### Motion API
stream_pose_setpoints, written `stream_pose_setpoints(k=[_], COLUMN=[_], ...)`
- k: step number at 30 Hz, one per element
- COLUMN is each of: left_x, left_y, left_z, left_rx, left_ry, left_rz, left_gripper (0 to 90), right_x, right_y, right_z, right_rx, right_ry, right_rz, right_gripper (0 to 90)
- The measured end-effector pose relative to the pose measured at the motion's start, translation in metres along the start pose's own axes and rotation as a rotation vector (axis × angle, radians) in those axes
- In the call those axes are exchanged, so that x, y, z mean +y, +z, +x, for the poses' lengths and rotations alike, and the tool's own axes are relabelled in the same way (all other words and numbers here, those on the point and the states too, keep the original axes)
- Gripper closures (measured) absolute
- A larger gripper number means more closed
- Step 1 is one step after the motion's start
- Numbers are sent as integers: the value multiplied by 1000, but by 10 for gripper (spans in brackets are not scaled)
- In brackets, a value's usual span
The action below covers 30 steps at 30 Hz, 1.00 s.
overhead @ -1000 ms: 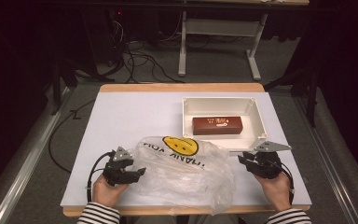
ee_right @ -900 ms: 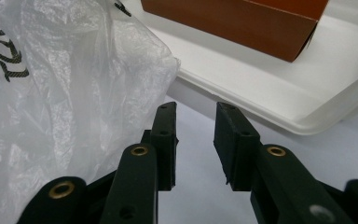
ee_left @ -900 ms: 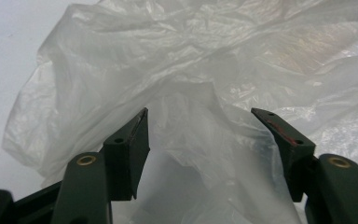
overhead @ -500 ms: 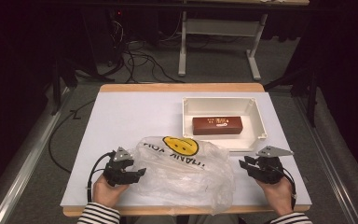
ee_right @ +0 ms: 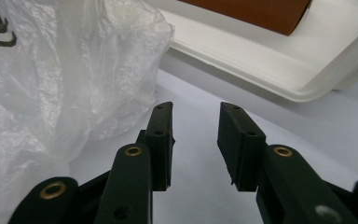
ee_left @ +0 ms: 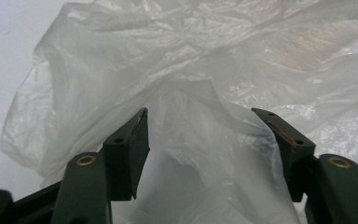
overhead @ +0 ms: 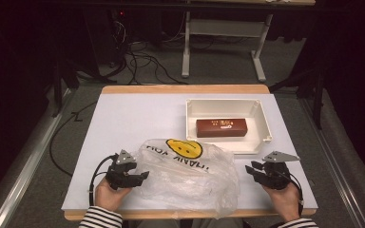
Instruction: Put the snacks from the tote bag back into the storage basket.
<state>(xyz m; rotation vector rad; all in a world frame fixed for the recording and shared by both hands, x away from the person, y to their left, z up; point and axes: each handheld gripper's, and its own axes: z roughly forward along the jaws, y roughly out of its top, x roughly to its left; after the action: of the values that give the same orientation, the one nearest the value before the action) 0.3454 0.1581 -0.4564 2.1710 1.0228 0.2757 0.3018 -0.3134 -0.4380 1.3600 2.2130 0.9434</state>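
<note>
A crumpled clear plastic bag [overhead: 190, 173] with a yellow smiley face and black lettering lies on the near half of the table. My left gripper [overhead: 141, 176] sits at its left edge. In the left gripper view its jaws stand wide, and loose bag film [ee_left: 191, 70] bulges up between them [ee_left: 200, 126] without the pads pressing it. My right gripper [overhead: 251, 170] rests just right of the bag. Its jaws have just been opening, and between them [ee_right: 193, 116] there is only bare table, with the bag [ee_right: 51, 70] off to their left.
A white tray [overhead: 261, 118] stands at the back right with a brown box [overhead: 221, 127] lying in it. In the right gripper view the tray's rim [ee_right: 279, 60] and the box [ee_right: 261, 11] lie just beyond the jaws. The table is covered in white and has a wooden border.
The right gripper has drifted slightly toward the table's front edge and its jaws stand a little wider. The left gripper, the bag and the tray have kept still.
</note>
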Motion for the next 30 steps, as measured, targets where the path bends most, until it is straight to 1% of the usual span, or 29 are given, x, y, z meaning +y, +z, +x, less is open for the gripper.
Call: stream_pose_setpoints(k=[7, 10, 14, 19, 24, 27, 28, 30], left_x=[0, 0, 0, 0, 0, 0, -1, -1], left_y=[0, 0, 0, 1, 2, 2, 2, 3], left_z=[0, 0, 0, 0, 0, 0, 0, 0], left_rx=[3, 4, 7, 13, 15, 16, 15, 15], left_ry=[-4, -5, -7, -4, -6, -8, -9, -11], left_rz=[2, 2, 1, 9, 10, 11, 11, 15], left_gripper=[395, 394, 394, 394, 392, 393, 393, 393], right_x=[-4, -5, -9, -10, -13, -14, -14, -14], right_y=[4, 4, 7, 8, 10, 11, 13, 14], right_z=[-6, -6, -4, -5, -9, -10, -9, -8], right_rx=[-24, -34, -80, -93, -99, -95, -86, -86], right_ry=[9, 12, -21, -26, 5, 16, 27, 21], right_rz=[12, 13, 34, 36, 46, 48, 54, 59], right_gripper=[653, 650, 641, 625, 611, 590, 581, 577])
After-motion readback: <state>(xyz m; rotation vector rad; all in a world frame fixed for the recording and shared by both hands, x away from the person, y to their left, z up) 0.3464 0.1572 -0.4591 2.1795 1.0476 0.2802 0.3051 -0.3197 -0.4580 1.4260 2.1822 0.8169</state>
